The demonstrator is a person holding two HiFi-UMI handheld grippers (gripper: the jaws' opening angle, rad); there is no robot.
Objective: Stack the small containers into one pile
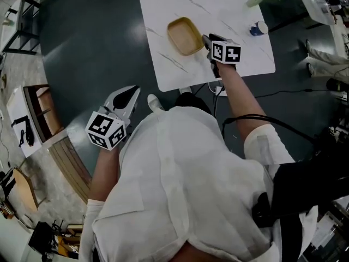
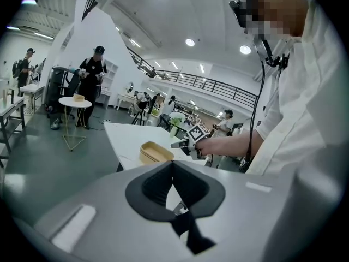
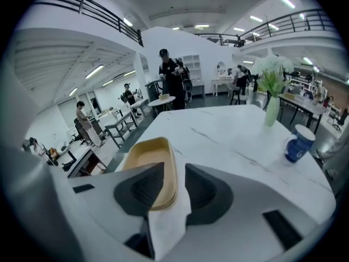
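Edge of container pile (image 3: 144, 157) lies between parted right tongs (image 3: 174, 167).

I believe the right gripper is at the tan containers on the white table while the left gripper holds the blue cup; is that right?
Not quite: the left gripper holds nothing; the head view shows it off the white table, jaws together, away from the blue cup. The right gripper is indeed at the tan containers, jaws open.
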